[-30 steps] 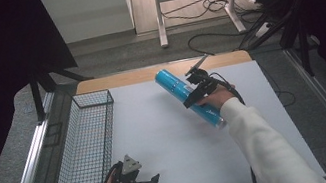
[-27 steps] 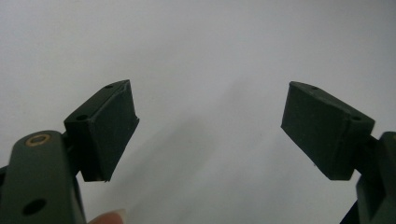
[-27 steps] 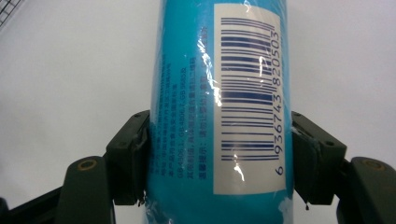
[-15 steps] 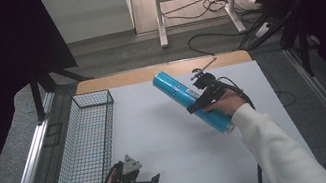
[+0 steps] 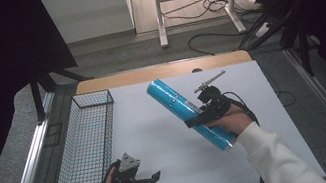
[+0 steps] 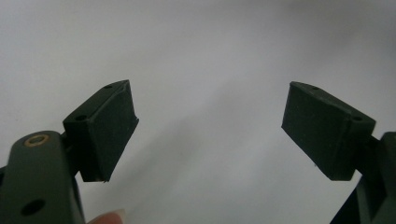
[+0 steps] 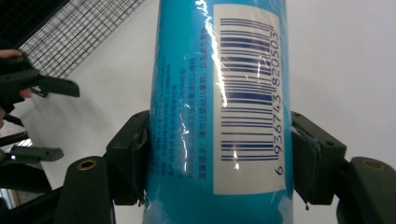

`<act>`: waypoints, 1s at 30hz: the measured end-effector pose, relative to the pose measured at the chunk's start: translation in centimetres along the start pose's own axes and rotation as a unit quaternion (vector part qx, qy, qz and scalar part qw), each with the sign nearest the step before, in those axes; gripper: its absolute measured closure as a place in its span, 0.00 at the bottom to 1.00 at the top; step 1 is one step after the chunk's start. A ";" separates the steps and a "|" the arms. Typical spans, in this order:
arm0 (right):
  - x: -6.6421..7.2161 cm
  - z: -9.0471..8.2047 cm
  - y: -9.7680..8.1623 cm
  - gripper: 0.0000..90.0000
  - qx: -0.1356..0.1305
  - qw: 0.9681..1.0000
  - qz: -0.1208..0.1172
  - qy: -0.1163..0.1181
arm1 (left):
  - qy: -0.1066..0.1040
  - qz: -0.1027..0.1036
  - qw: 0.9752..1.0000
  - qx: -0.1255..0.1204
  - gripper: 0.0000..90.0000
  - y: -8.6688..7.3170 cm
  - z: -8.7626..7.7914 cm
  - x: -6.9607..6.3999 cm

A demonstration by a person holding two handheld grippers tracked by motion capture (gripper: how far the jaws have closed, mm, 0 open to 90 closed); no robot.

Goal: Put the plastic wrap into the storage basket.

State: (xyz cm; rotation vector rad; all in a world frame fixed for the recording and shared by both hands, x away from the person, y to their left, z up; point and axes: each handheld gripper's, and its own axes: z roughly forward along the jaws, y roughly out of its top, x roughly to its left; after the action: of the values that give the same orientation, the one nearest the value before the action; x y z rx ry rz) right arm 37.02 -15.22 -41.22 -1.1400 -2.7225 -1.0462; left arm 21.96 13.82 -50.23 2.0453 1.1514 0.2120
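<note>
Nearest us, at the front edge of the white worktop (image 5: 169,136), our left gripper (image 5: 142,182) rests with its jaws spread wide and nothing between them. Farther in, right of centre, our right gripper (image 5: 209,111) is clamped across the blue tube (image 5: 182,111), carried clear of the surface. The wire basket (image 5: 84,143) along the left edge holds nothing, so we judge delivery remains.
</note>
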 end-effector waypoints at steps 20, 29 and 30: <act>0.9 1.5 -4.8 0.36 -0.049 0.998 0.028 0.009 | -0.185 -0.195 0.960 -0.076 0.21 6.6 2.9 1.5; 1.6 2.6 -4.9 0.36 -0.045 0.999 0.020 -0.007 | -0.196 -0.219 0.953 -0.078 0.19 8.5 4.5 1.5; 1.6 2.6 -4.9 0.36 -0.045 0.999 0.020 -0.007 | -0.196 -0.219 0.953 -0.078 0.19 8.5 4.5 1.5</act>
State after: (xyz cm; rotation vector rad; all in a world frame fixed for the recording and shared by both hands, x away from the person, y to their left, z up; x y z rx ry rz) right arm 33.32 -15.26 -45.65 -1.2132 -2.6754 -1.1714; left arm 30.59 10.02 -47.87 1.5537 1.2499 -0.3017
